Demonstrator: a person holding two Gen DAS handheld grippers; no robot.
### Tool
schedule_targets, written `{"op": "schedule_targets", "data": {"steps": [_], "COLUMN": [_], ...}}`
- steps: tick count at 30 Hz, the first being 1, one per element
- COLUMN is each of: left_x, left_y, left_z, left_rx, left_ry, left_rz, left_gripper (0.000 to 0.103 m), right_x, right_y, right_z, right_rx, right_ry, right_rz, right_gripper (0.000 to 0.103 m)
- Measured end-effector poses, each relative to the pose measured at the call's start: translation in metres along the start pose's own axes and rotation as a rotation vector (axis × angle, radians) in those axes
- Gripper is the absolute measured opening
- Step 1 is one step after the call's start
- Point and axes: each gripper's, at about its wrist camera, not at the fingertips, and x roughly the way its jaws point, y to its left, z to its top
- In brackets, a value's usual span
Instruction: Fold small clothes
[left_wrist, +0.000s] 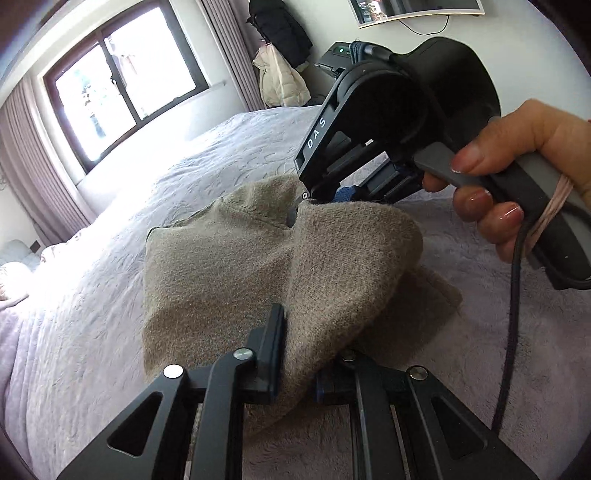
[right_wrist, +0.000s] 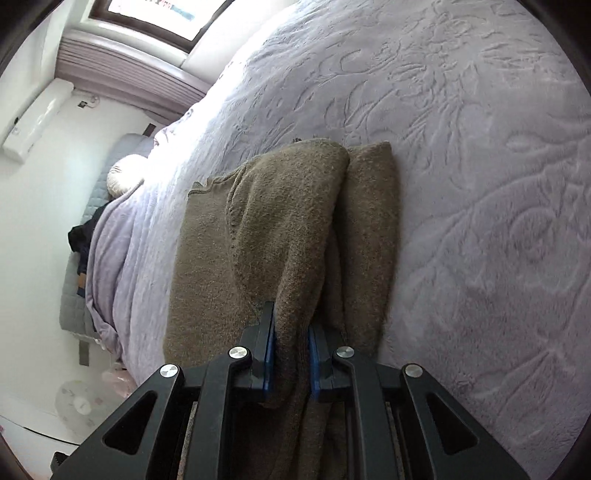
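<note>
Left gripper (left_wrist: 295, 354) and right gripper (right_wrist: 291, 354) are both pinching a raised fold of the tan knit garment (right_wrist: 280, 229), which lies on the lavender bedspread (right_wrist: 480, 147). Looks mid-fold to me; next I'd carry that flap across evenly and lay it flat.

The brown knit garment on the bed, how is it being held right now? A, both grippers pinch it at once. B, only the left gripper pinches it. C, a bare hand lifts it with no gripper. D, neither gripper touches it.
A: the left gripper is shut on a raised fold of the brown knit garment, and the right gripper clamps another bunch of it.
</note>
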Motion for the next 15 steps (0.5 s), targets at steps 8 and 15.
{"op": "schedule_targets", "data": {"steps": [8,15], "left_x": [-0.047,-0.072], "left_y": [0.015,0.081], "left_z": [-0.02,-0.037], "left_rx": [-0.055,-0.22], "left_ry": [-0.064,-0.079], "left_rz": [-0.079,-0.085], "left_gripper": [0.084,0.084], "right_x": [-0.043,-0.078], "right_y": [0.022,0.041], "right_z": [-0.022,-0.074], "right_rx": [-0.009,-0.114], "right_ry": [-0.059,-0.051], "right_rz": [-0.032,0.063], "right_gripper": [0.028,0.064]}}
